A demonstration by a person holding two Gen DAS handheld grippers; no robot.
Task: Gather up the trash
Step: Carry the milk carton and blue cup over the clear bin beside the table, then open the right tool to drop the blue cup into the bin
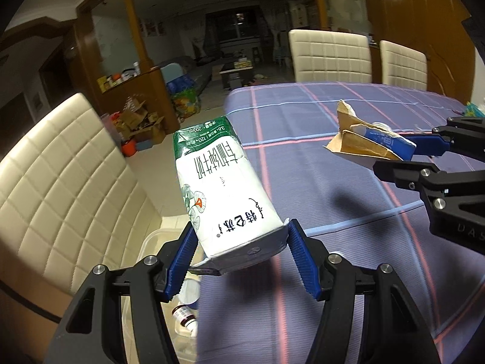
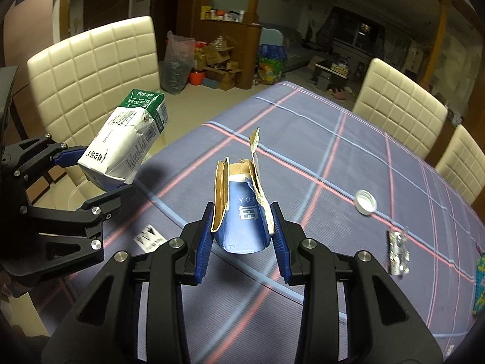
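Observation:
My left gripper [image 1: 241,239] is shut on the base of a white and green milk carton [image 1: 221,188], held in the air over the table's left edge. The same carton [image 2: 127,139] shows at the left of the right wrist view, with the left gripper [image 2: 100,173] clamped on it. My right gripper [image 2: 241,221] is shut on a torn blue and brown paper carton [image 2: 242,209], lifted above the plaid tablecloth [image 2: 333,157]. In the left wrist view that torn carton [image 1: 369,145] hangs at the right in the right gripper [image 1: 403,153].
A clear plastic bin [image 1: 157,248] with a small bottle [image 1: 185,318] inside sits on the floor below the left gripper. A silver cap [image 2: 366,201] and a foil wrapper [image 2: 398,253] lie on the cloth at right. Cream chairs [image 2: 94,69] surround the table.

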